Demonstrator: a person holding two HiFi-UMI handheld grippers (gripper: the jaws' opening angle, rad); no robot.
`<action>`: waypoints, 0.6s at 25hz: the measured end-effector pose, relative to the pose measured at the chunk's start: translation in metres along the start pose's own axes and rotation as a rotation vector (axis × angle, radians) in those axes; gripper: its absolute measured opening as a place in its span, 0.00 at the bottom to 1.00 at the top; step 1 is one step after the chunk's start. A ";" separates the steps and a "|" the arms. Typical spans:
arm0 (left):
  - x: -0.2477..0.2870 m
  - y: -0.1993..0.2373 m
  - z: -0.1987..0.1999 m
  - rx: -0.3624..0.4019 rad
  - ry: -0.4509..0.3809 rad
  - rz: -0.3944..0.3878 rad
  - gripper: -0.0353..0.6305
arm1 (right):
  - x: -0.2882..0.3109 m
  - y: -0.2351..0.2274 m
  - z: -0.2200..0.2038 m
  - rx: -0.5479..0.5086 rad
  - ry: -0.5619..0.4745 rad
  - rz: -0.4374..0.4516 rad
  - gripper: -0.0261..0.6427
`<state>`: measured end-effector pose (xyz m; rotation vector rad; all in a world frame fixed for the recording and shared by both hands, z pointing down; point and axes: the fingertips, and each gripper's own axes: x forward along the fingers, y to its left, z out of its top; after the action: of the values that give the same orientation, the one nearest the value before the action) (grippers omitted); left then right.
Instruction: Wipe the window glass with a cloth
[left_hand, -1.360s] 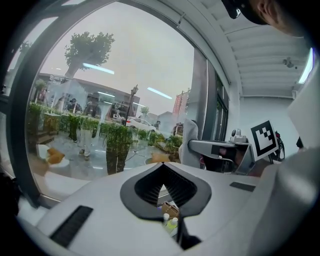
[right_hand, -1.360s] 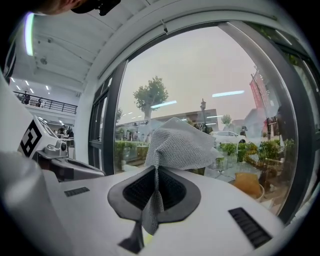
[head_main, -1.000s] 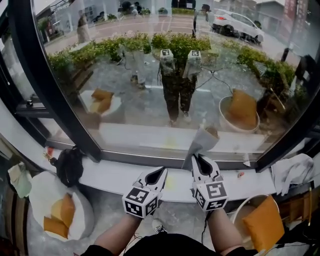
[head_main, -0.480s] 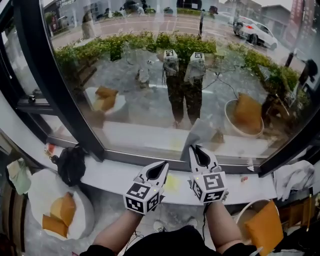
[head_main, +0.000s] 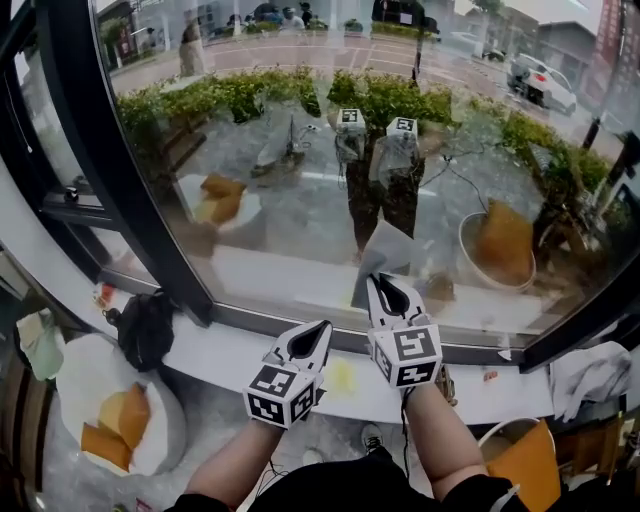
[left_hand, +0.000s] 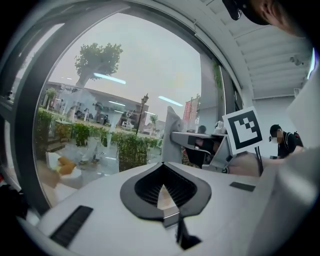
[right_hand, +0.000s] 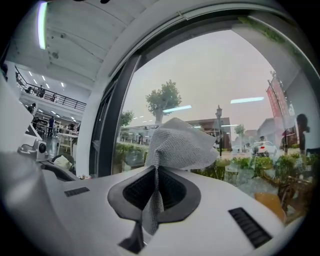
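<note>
The grey cloth (head_main: 386, 256), pinched in the right gripper's (head_main: 379, 284) closed jaws, stands lengthwise upward near the window glass's (head_main: 250, 150) lower edge, forearm stretched forward; the left gripper (head_main: 317, 333) hovers beside, jaws together, empty.

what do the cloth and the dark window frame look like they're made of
The cloth, pinched in the right tool: grey woven fabric, matte, possibly microfibre; a fine mesh weave shows and it folds softly. The window frame: probably painted metal, black and smooth with a slight sheen, though plastic cannot be ruled out.
</note>
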<state>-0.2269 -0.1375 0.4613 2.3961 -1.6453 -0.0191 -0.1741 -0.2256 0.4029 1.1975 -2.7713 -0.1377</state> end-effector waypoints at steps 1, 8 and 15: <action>0.004 0.002 0.001 0.000 -0.002 0.009 0.06 | 0.006 -0.003 0.002 -0.003 -0.003 0.006 0.09; 0.028 0.022 0.012 -0.007 -0.013 0.071 0.06 | 0.054 -0.014 0.011 -0.011 -0.007 0.049 0.09; 0.049 0.040 0.021 -0.017 -0.026 0.128 0.06 | 0.099 -0.020 0.007 -0.019 0.015 0.092 0.09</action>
<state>-0.2486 -0.2002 0.4544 2.2823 -1.7995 -0.0422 -0.2282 -0.3118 0.4004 1.0595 -2.7994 -0.1449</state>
